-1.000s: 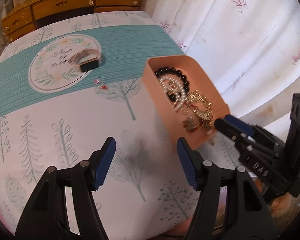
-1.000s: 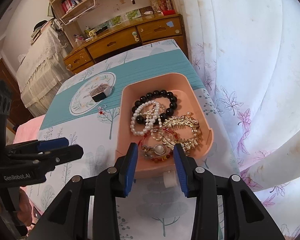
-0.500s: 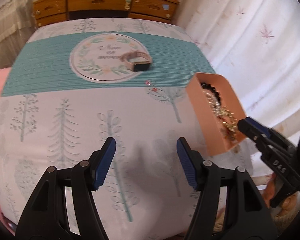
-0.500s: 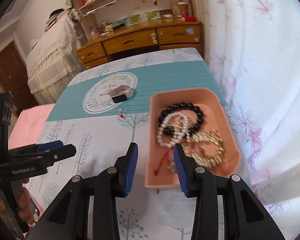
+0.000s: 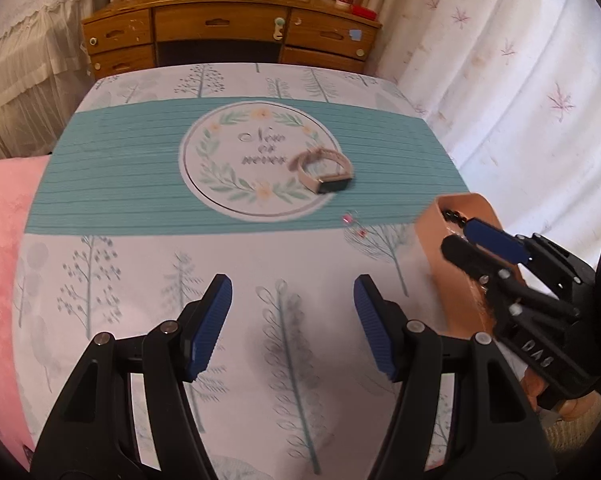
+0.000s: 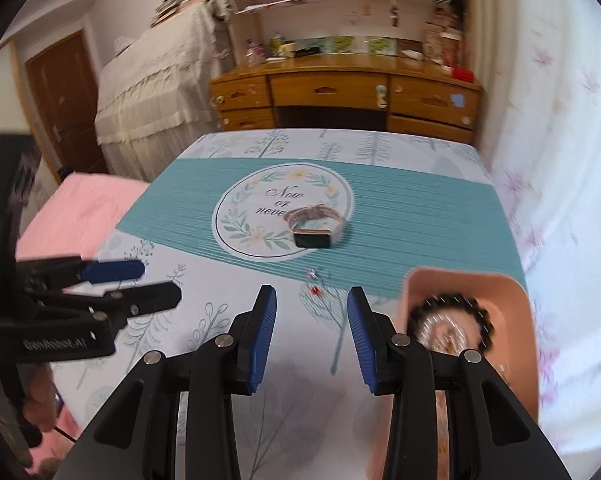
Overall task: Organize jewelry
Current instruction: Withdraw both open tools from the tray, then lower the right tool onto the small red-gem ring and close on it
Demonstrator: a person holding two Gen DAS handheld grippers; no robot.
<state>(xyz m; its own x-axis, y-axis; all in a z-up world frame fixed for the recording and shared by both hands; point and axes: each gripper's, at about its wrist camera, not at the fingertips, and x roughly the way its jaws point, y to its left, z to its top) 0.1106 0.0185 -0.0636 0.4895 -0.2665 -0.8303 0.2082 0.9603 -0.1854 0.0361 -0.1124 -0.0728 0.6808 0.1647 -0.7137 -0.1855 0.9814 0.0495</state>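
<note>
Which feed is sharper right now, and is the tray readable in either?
Left wrist view: fairly sharp; watch crisp, pink tray seen side-on, half hidden by the right gripper. Right wrist view: motion-blurred; tray contents smeared, black bead bracelet just recognisable, edges bent by fisheye.

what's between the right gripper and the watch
Small red earrings lie on the cloth just past the open right gripper, short of the watch. The right wrist view shows it best.
</note>
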